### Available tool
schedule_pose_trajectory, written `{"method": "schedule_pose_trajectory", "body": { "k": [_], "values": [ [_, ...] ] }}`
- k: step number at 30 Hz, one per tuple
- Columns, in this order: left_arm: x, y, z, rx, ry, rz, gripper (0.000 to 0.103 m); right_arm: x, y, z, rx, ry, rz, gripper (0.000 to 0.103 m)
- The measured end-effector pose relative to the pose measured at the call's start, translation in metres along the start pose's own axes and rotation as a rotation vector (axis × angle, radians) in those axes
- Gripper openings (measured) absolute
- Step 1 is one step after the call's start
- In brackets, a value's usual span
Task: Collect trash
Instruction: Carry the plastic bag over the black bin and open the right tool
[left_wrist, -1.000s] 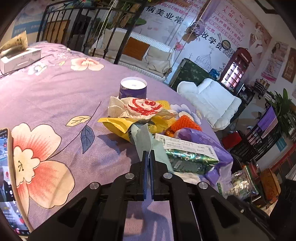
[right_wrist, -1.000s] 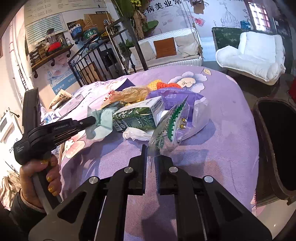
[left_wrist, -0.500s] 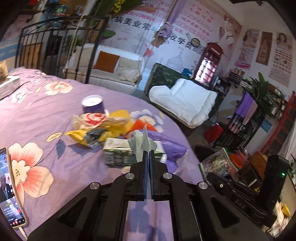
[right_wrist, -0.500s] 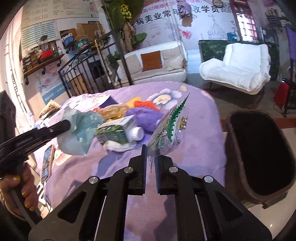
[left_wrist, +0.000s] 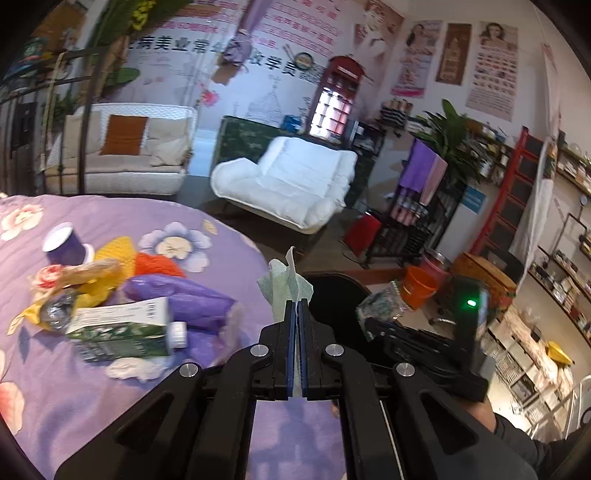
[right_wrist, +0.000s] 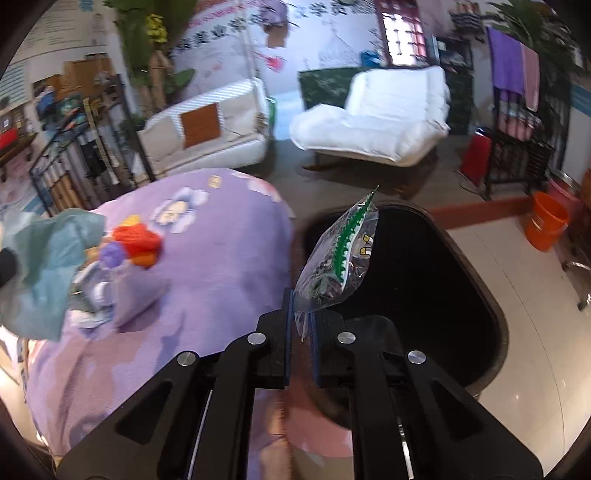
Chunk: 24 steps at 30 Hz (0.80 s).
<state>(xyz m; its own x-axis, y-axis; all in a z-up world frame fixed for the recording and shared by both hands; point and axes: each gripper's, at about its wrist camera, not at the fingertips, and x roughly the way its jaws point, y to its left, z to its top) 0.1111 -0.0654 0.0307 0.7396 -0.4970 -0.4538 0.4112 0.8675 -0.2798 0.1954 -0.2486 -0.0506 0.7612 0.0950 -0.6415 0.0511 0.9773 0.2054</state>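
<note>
The left gripper (left_wrist: 296, 314) is squeezed tight on a crumpled pale green tissue (left_wrist: 284, 286). The tissue sticks up from between the fingers in a soft point, just past the round edge of the purple flowered table (left_wrist: 92, 398). Right behind it is the dark mouth of the black trash bin (left_wrist: 332, 295).

The right gripper (right_wrist: 300, 310) pinches the bottom corner of a clear snack bag (right_wrist: 338, 262). The bag is shiny and crinkly, with a green zigzag stripe and little cartoon eyes on it. It stands up tall and leans a bit to the right — over the open bin (right_wrist: 480, 280). The bin is wide and dark inside, and it sits on the pale floor right next to the table edge.

More trash lies in a pile on the table, well back from the edge: a green and white carton (left_wrist: 122, 328) with a white cap, a purple plastic bag (left_wrist: 181, 299), a yellow wrapper (left_wrist: 107, 266), an orange net (left_wrist: 157, 264) and a purple cup (left_wrist: 64, 243). Beyond the bin the floor is open — a white armchair (left_wrist: 288, 184) and an orange bucket (left_wrist: 419, 288) stand farther off.
</note>
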Motion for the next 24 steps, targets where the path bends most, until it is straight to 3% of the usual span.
{"method": "schedule_pose_trajectory", "body": {
  "k": [5, 11, 14, 15, 16, 24],
  "values": [
    [0.027, -0.019, -0.001, 0.029, 0.045, -0.059, 0.003, 0.032, -0.04, 0.007, 0.089, 0.076, -0.039, 0.009],
    [0.052, -0.033, -0.002, 0.041, 0.097, -0.102, 0.003, 0.062, -0.059, -0.002, 0.143, 0.166, -0.072, 0.011],
    [0.061, -0.042, -0.004, 0.056, 0.118, -0.112, 0.003, 0.074, -0.064, -0.006, 0.166, 0.196, -0.087, 0.028],
    [0.064, -0.044, -0.005, 0.061, 0.124, -0.116, 0.003, 0.075, -0.066, -0.007, 0.174, 0.198, -0.094, 0.044],
    [0.068, -0.047, -0.005, 0.067, 0.13, -0.121, 0.003, 0.075, -0.069, -0.008, 0.184, 0.195, -0.099, 0.052],
    [0.091, -0.067, -0.002, 0.114, 0.159, -0.145, 0.003, 0.038, -0.065, -0.009, 0.158, 0.092, -0.153, 0.059]
  ]
}}
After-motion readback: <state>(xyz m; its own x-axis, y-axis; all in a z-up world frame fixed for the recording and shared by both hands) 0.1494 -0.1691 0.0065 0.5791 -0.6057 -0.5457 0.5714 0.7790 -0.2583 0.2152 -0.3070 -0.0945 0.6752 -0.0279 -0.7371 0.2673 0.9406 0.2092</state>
